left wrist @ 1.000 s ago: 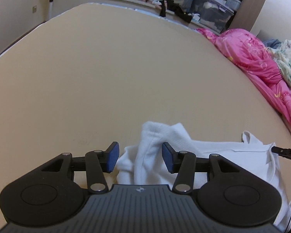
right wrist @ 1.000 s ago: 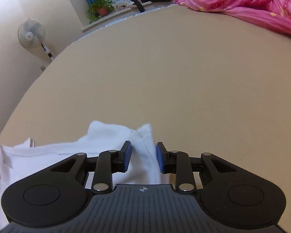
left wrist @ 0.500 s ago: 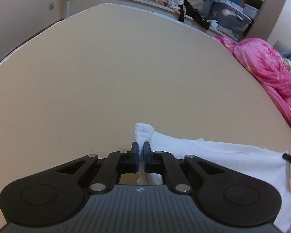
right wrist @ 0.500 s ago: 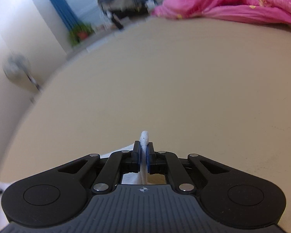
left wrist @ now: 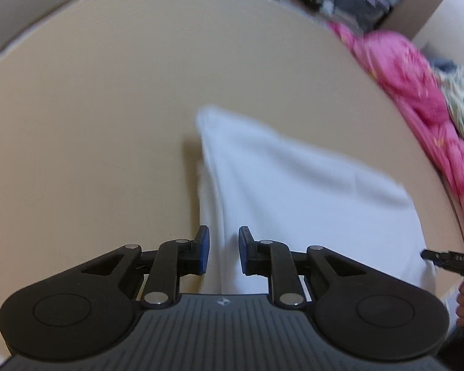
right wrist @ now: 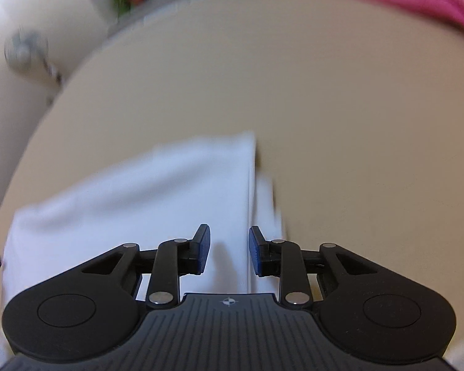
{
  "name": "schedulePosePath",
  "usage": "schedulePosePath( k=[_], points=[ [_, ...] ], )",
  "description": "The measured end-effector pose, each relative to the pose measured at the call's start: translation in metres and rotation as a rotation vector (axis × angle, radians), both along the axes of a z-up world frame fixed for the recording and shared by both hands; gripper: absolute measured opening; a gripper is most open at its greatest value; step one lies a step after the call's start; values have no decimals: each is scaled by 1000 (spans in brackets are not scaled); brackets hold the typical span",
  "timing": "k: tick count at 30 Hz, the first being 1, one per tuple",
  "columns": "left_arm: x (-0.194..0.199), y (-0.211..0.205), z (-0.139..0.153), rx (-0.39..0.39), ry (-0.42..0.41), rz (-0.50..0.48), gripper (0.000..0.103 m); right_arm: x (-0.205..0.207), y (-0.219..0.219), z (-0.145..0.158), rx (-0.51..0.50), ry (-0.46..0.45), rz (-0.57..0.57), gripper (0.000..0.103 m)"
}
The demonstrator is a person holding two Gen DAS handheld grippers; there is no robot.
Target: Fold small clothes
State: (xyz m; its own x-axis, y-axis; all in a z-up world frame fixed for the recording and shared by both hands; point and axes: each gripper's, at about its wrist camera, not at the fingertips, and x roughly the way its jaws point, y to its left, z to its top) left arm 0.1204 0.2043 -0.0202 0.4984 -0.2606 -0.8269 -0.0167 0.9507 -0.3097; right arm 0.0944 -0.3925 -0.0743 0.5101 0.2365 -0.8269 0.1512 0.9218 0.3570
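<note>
The white garment is soft matt cloth, smooth and a little blurred. The bed sheet under it is a matt beige fabric. The left gripper is of matt black plastic with blue rubber-like pads, shiny metal pins and a ribbed base. In the upper right, the pink quilt has a faint sheen.

Home bedroom: beige bed, pink quilt.

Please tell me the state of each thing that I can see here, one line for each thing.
White garment: folded over, lying flat on the bed, released.
Left hand-held gripper: jaws opening, pads apart, off the cloth.
Right hand-held gripper: jaws opening, pads apart, gripping nothing.
Pink quilt: bunched at the bed's edge.
</note>
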Motion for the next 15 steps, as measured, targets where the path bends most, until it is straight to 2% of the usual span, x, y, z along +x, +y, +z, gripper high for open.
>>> schedulePosePath(
  k=[3, 6, 9, 13, 15],
  points=[
    [-29, 1, -11, -4, 60, -62, 21, -26, 2, 2, -24, 11, 32, 29],
    [-52, -7, -14, 74, 46, -124, 21, -44, 0, 5, -25, 15, 50, 29],
    [-63, -9, -24, 103, 67, -121, 19, -51, -1, 5, -30, 28, 54, 29],
    [-66, -21, -24, 133, 47, -128, 5, -49, 2, 2, -38, 48, 43, 29],
    [-69, -26, -22, 152, 35, -124, 3, -52, 3, 1, -48, 44, 39, 17]
  ],
)
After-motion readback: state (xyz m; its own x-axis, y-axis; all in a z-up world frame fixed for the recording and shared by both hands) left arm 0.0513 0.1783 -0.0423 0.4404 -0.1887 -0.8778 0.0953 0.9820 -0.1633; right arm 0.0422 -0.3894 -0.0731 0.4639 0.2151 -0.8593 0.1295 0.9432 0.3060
